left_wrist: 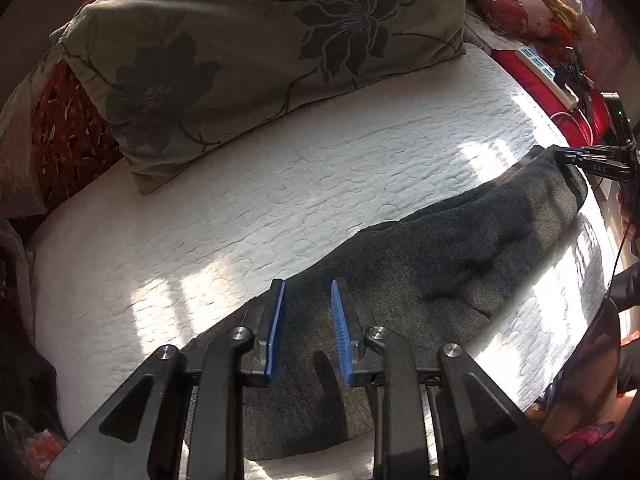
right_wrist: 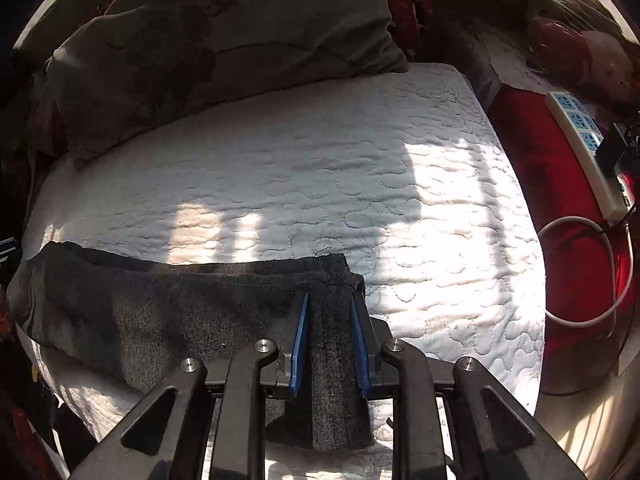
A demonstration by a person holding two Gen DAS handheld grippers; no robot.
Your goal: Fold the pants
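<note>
Sunlit white quilted mattress (right_wrist: 320,168), floral pillow (left_wrist: 240,52), dark pants (left_wrist: 440,252), left tool (left_wrist: 308,292) narrowly open, right tool (right_wrist: 328,300) gripping pants.

Harsh sunlight stripes the white quilt (left_wrist: 360,152), glare near edges; fisheye corners dark and warped.

Pants (right_wrist: 168,312): dark charcoal grey, fuzzy. Bed cover (right_wrist: 320,184): white, quilted w/ squiggle stitching. Pillow (left_wrist: 248,52): olive-grey, dark floral print. Claw pads (left_wrist: 276,332): blue. Power strip (right_wrist: 580,152): white, blue sockets.
</note>
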